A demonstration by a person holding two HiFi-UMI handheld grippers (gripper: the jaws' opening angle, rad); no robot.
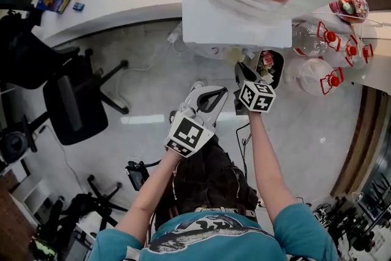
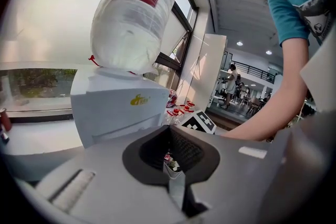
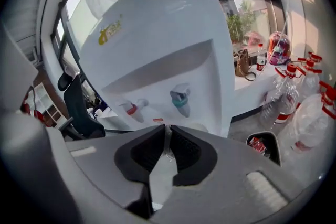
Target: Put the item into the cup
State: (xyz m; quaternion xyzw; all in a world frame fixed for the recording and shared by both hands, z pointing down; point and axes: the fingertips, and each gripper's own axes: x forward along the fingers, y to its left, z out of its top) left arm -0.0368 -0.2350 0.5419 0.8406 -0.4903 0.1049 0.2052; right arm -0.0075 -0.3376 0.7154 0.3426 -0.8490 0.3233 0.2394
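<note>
Pinching right gripper (image 3: 167,136): held a thin clear plastic piece (image 3: 166,145), upright, facing the taps of the white water dispenser (image 3: 157,55).
Left gripper (image 2: 170,162): pressed together, nothing seen in it, farther from the dispenser.
Cup: could not be made out.

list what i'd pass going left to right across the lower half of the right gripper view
office chair → red tap → green tap → bin → plastic bottles
</note>
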